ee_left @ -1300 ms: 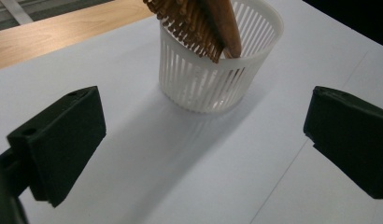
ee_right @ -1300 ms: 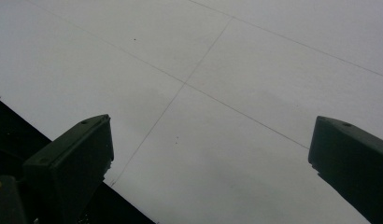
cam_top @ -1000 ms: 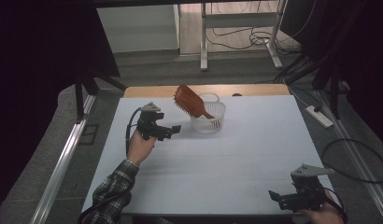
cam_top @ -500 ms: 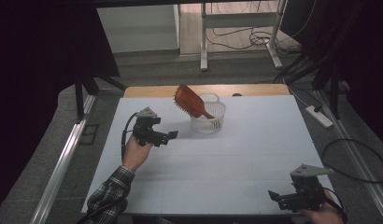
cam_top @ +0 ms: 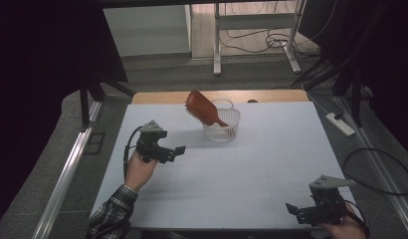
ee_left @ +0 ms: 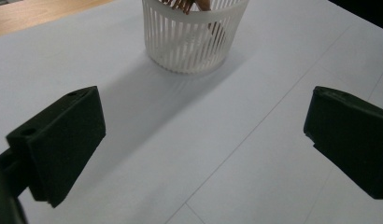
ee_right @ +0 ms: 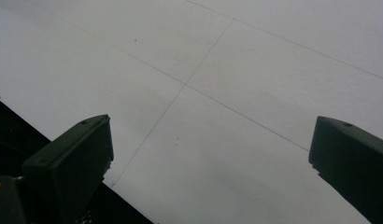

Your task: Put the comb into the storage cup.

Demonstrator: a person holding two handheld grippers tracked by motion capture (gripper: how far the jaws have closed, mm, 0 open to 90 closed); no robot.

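Looked down from the high view onto a reddish-brown hairbrush, propped handle-down in a small white basket. Leaned up and to the left, with its broad oval paddle head well above the rim and its narrower handle dipping inside against the wall. Showed dark bristles along the head's left edge. Appeared glossy, like wood or brown plastic; could not tell which.

Stood, as for the basket, at the far middle of the white table, just short of the wooden strip along the far edge. Was round, tapering slightly toward the base, with thin upright slats, open gaps between them, and a looped handle on its far side. Revealed, in the left gripper view, bits of brown hairbrush through the slats of the basket, and cast a soft shadow on the table toward the camera.

Held the left gripper low over the table, near the basket's left but apart from it, in a hand with a plaid sleeve. Kept its jaws wide and empty in the left gripper view, pointing at the basket.

Rested the right gripper at the near right corner, well apart from the basket. Spread its jaws wide too, with nothing between them but bare table.
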